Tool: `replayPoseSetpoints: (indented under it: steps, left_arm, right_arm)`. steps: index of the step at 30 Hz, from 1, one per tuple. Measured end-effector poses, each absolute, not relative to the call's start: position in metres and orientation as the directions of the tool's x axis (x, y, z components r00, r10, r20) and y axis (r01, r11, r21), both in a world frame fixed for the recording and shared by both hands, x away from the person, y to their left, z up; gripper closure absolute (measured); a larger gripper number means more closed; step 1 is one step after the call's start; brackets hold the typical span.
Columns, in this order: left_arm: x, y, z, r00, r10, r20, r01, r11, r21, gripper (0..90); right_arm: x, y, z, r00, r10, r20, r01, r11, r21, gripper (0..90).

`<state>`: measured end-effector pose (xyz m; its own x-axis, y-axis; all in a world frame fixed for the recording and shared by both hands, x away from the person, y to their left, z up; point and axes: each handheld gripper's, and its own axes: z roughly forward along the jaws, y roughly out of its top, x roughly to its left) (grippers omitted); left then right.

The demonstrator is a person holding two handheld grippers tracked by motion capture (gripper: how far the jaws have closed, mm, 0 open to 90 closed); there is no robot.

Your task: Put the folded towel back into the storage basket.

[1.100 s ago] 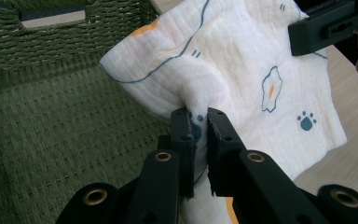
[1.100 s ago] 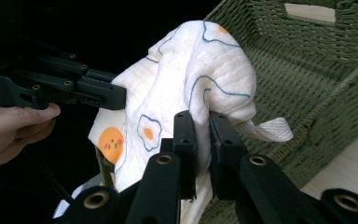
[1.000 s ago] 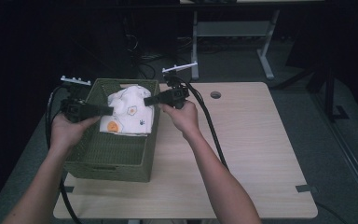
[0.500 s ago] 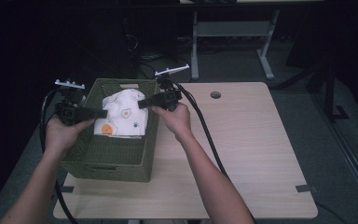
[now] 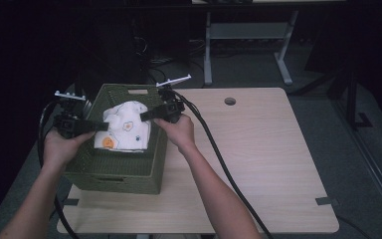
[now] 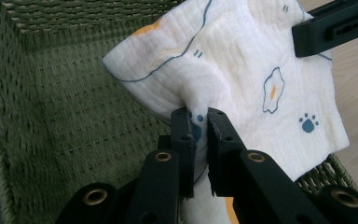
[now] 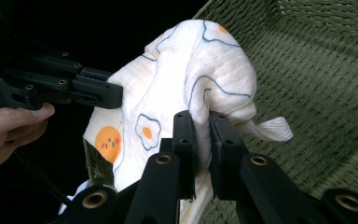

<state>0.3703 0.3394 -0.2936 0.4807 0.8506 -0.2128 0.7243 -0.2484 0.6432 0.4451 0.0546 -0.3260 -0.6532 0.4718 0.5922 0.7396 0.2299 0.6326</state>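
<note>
Here both grippers pinch the cloth (image 5: 124,127) above the basket (image 5: 110,174) rim.

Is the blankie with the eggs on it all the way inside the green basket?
Not fully. Both grippers pinch the cloth, holding it bunched above the basket, with one edge draped over the rim.

The cloth (image 6: 242,60) is showing creamy white, printed with thin blue outlines, fried-egg shapes with yellow-orange yolks, dark blue paw prints and an orange round face with small red cheeks. The basket (image 5: 124,172) is showing a woven olive green on its walls inside and out, while the worktop (image 5: 268,164) is showing pale wood grain. The black fingers (image 7: 184,135) of both grippers are carrying brass-coloured rings at their joints.
</note>
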Motion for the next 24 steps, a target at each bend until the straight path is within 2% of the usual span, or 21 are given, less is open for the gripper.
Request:
replayPoseSetpoints:
  steps: [24]
  left_arm:
    - [0.374,0.348,-0.308,0.447,0.875,-0.186,0.750,-0.254,0.610,82.4]
  right_arm:
    - [0.447,0.073,-0.346,-0.646,0.484,0.590,0.747,0.244,0.618,81.5]
